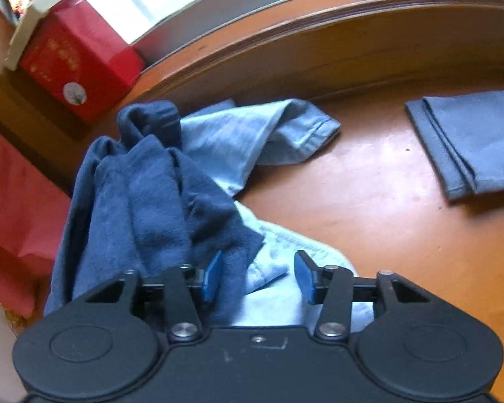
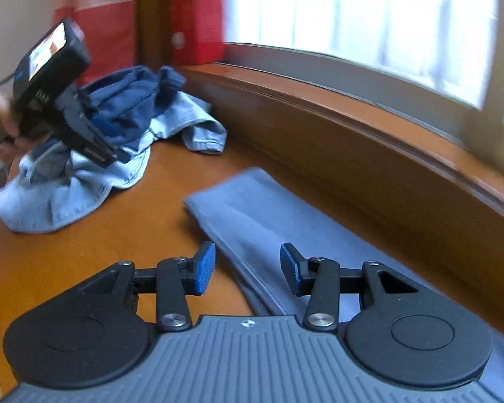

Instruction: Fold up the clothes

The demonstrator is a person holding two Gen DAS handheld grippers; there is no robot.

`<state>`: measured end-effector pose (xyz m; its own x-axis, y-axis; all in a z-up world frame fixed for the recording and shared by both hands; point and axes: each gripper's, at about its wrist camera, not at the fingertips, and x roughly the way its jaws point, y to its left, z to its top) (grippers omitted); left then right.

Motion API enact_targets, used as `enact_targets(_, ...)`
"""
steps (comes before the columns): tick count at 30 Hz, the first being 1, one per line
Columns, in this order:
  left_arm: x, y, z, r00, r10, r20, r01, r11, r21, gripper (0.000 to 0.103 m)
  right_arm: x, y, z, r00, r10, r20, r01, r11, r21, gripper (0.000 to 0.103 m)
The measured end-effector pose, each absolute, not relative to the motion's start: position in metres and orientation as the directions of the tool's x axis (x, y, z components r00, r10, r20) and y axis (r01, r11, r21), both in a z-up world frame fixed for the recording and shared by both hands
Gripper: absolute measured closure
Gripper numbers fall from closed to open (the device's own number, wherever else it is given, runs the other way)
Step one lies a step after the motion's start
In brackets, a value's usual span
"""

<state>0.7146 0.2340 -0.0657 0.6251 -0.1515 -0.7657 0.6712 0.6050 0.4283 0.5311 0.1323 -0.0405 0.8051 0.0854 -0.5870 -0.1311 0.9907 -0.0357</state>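
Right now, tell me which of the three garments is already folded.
The grey-blue cloth, lying flat in neat layers by itself near the window ledge. The dark blue garment and the light denim one are heaped together, crumpled.

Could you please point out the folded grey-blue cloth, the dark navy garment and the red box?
folded grey-blue cloth [image 2: 272,208]: right wrist view, the flat top layer.
dark navy garment [image 1: 151,194]: left wrist view, middle of its bunched folds.
red box [image 1: 80,63]: left wrist view, its printed front face.
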Motion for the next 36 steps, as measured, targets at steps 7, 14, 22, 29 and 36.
enact_targets(7,0.663,0.232,-0.047,0.52,-0.397,-0.756,0.814,0.499,0.298,0.036,0.577,0.168,-0.059,0.796,0.057,-0.603,-0.19,0.969,-0.16,0.057)
enact_targets(14,0.637,0.22,-0.074,0.384,-0.454,-0.804,0.91,0.335,0.245,0.036,0.594,0.167,-0.062,0.771,0.052,-0.635,-0.166,0.978,-0.122,0.073)
enact_targets(22,0.657,0.22,-0.084,0.331,-0.451,-0.829,0.92,0.351,0.177,0.036,0.592,0.139,-0.023,0.868,0.035,-0.496,0.025,0.993,0.114,0.094)
enact_targets(29,0.671,0.226,-0.087,0.282,-0.465,-0.839,0.919,0.383,0.096,0.034,0.614,0.143,-0.026,0.906,0.062,-0.419,0.005,0.988,0.156,0.094)
enact_targets(36,0.672,0.237,-0.087,0.286,-0.455,-0.843,0.908,0.408,0.088,0.034,0.625,0.158,-0.041,0.908,0.029,-0.419,0.033,0.99,0.139,0.094)
